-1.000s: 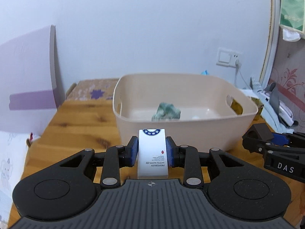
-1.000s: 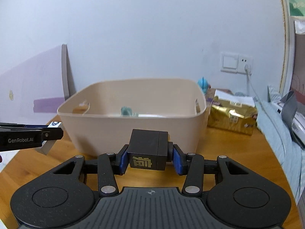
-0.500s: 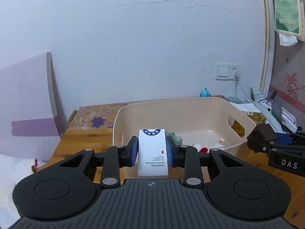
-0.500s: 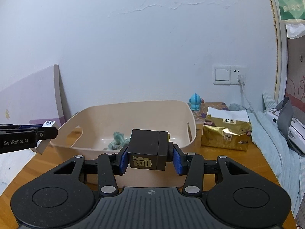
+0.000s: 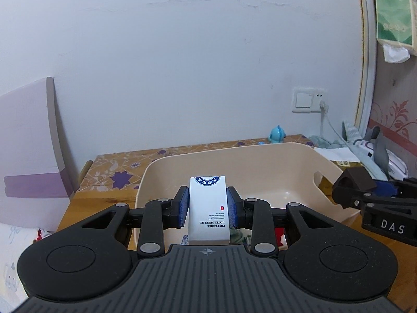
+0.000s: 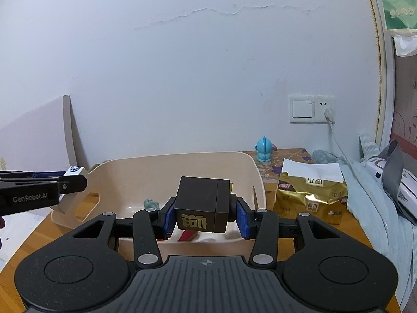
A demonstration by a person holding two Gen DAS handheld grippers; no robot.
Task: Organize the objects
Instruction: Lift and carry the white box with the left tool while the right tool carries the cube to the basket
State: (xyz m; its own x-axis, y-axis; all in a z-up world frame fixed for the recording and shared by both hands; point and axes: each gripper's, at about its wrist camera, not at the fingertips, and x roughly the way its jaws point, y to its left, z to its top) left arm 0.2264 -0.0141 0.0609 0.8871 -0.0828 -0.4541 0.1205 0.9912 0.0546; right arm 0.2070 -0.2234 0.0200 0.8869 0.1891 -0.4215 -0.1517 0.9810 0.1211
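Two boxes are pinched over the beige bin (image 5: 307,161): white box (image 5: 208,208) in left gripper (image 5: 208,210), dark box (image 6: 203,203) in right gripper (image 6: 206,215). Probably best lowered inside before being released, one at a time.

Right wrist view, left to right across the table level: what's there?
Left tool holding white box → beige bin → dark box in right tool → blue figurine → gold bag

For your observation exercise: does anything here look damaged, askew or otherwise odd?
The wall has a long jagged crack across its upper part. The white box in the left gripper is held with its print upside down. Nothing looks spilled.
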